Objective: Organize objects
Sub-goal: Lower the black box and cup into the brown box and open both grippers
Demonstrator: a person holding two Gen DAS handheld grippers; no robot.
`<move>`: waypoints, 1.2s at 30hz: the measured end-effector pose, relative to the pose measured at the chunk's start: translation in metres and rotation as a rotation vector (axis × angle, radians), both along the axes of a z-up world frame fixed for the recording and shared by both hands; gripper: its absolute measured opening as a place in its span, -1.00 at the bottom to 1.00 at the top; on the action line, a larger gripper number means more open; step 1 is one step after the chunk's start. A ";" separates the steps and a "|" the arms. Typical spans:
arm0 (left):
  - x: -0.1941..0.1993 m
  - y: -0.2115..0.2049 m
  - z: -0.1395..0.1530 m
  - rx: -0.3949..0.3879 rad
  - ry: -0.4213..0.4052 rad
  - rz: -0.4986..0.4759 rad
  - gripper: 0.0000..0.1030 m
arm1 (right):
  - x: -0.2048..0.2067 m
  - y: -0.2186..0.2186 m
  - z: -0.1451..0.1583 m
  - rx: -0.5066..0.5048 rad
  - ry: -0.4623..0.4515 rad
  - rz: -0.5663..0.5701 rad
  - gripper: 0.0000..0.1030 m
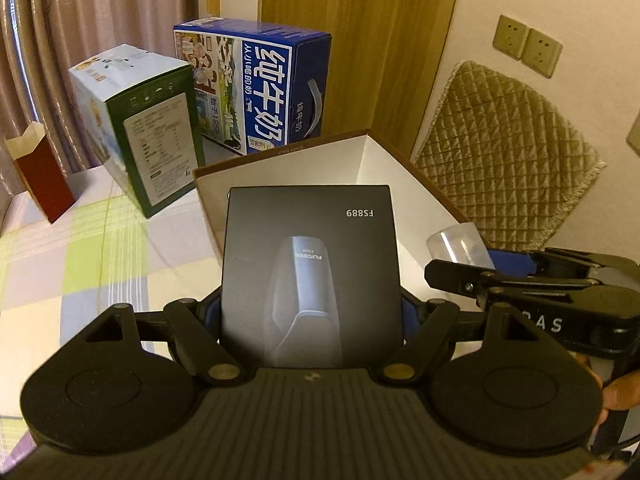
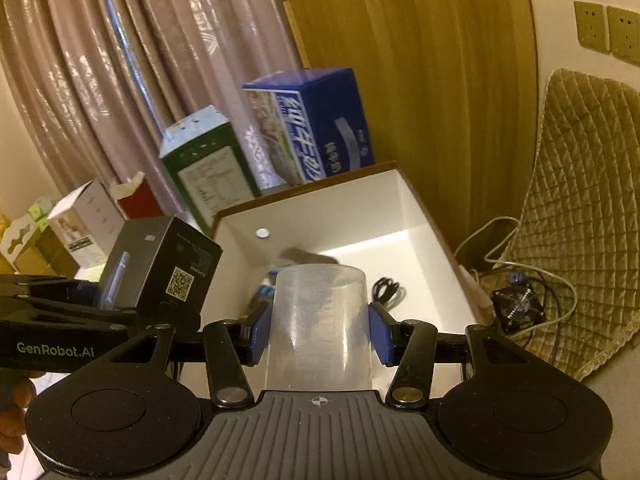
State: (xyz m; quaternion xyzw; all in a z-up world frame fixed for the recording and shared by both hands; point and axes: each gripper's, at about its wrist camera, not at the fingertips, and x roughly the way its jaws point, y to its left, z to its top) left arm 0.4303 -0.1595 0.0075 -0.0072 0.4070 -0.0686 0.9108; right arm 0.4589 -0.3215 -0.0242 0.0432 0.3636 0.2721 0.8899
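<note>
My left gripper is shut on a black shaver box marked FS889 and holds it above the near edge of an open brown carton with white inside walls. My right gripper is shut on a clear plastic measuring cup, upside down, over the same carton. In the right wrist view the black box and the left gripper are at the left. In the left wrist view the cup and the right gripper are at the right. A black cable and a blurred item lie inside the carton.
A blue milk carton, a green and white box and a red paper box stand on the checked bedsheet behind the carton. A quilted cushion leans on the wall. A small fan and cords lie on the floor at the right.
</note>
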 end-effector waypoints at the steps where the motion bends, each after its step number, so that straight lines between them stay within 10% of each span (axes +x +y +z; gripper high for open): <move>1: 0.008 -0.002 -0.002 0.003 0.002 0.002 0.48 | 0.008 0.001 -0.002 -0.005 0.005 -0.002 -0.05; 36: 0.153 0.005 -0.068 0.080 0.062 0.101 0.57 | 0.123 0.040 -0.050 -0.067 0.052 0.036 -0.05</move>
